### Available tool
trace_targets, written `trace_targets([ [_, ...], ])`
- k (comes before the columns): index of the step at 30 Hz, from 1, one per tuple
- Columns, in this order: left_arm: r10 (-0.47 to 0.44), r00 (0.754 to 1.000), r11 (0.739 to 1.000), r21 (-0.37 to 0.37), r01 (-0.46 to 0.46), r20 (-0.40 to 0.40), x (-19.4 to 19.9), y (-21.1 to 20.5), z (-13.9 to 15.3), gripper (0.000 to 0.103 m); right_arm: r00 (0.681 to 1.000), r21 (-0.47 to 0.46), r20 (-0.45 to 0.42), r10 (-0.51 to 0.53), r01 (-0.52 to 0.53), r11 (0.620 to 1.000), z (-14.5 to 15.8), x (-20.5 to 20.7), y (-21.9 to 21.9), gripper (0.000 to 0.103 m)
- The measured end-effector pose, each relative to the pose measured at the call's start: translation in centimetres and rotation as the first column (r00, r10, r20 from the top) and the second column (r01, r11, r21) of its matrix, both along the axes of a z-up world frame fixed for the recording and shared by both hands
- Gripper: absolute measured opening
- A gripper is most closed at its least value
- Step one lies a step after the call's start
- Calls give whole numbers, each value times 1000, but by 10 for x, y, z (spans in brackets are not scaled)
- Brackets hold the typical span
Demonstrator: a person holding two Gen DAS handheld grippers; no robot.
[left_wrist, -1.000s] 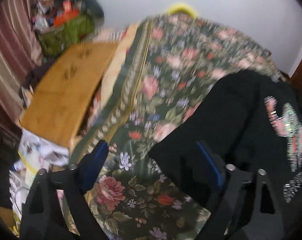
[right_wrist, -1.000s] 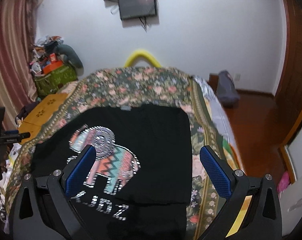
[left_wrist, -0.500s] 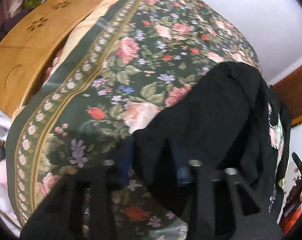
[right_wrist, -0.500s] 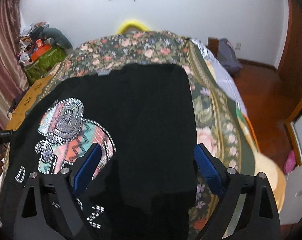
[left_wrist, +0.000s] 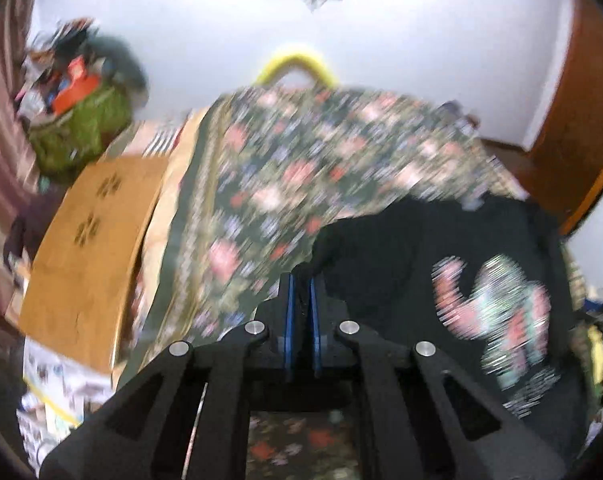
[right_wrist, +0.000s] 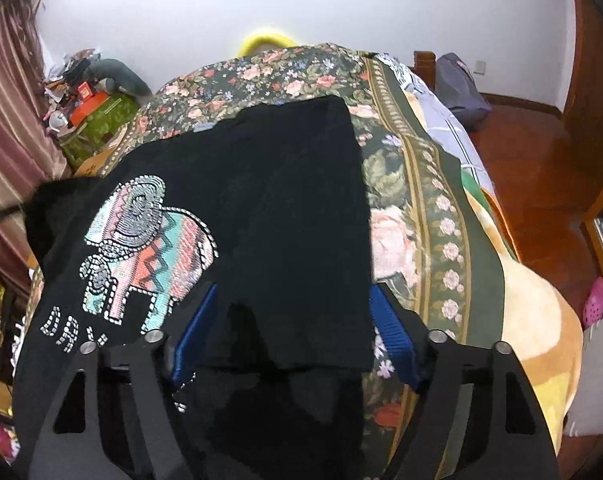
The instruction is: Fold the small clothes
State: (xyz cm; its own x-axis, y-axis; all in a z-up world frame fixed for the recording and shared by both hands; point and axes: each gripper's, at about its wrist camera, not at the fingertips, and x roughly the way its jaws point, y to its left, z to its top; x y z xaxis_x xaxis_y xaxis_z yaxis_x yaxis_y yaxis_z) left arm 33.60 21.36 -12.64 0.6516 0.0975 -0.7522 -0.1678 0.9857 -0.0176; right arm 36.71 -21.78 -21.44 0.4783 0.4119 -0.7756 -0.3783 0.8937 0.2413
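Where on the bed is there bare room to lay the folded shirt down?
Bare floral blanket lies beyond the black shirt, up to the yellow headboard; a narrower strip runs along the shirt's right edge. The cluttered pile off the bed's left crowds that side. Left gripper pinches the shirt's edge; right gripper is open.

Bedspread: we see a floral cover (right_wrist: 397, 208) over the bed.
Hoop: we see a yellow arc (right_wrist: 265, 38) behind it, by the white wall.
Board: we see a wooden panel (left_wrist: 89, 248) beside the bed.
Floor: we note red-brown boards (right_wrist: 541, 168).
Bag: we see a grey bag (right_wrist: 459, 88).
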Motion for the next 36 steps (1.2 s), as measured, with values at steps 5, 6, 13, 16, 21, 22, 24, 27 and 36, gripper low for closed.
trace_targets([
  [5,-128,992,988,-80,128,11,18,-52,28,7,1000,21,-24,-3,3,1000,-9,-4,-13,65],
  [6,-151,989,983,-103,150,-2,24,-64,28,7,1000,25,-27,-2,3,1000,-10,-6,-15,65],
  [13,-251,966,956,-171,237,-65,54,-134,-7,7,998,56,-54,8,-5,998,-17,-12,-24,59],
  [16,-254,963,954,-187,233,-95,60,-151,-28,7,998,49,-57,8,-5,999,-22,-13,-23,53],
  [21,-264,950,953,-198,230,-167,78,-169,-62,7,996,75,-94,9,-2,997,-33,-7,-19,40],
  [22,-264,949,956,-181,232,-173,79,-173,-66,7,996,70,-92,11,-4,998,-34,-6,-17,38],
  [24,-275,945,957,-141,252,-177,79,-178,-68,7,997,66,-83,10,-4,998,-35,-6,-15,24],
  [27,-291,941,955,-111,275,-175,75,-180,-62,14,998,78,-64,-9,14,997,-31,-6,-18,12],
  [36,-253,965,968,-28,251,-65,47,-144,-9,49,999,85,39,11,-14,996,3,-16,-16,6],
])
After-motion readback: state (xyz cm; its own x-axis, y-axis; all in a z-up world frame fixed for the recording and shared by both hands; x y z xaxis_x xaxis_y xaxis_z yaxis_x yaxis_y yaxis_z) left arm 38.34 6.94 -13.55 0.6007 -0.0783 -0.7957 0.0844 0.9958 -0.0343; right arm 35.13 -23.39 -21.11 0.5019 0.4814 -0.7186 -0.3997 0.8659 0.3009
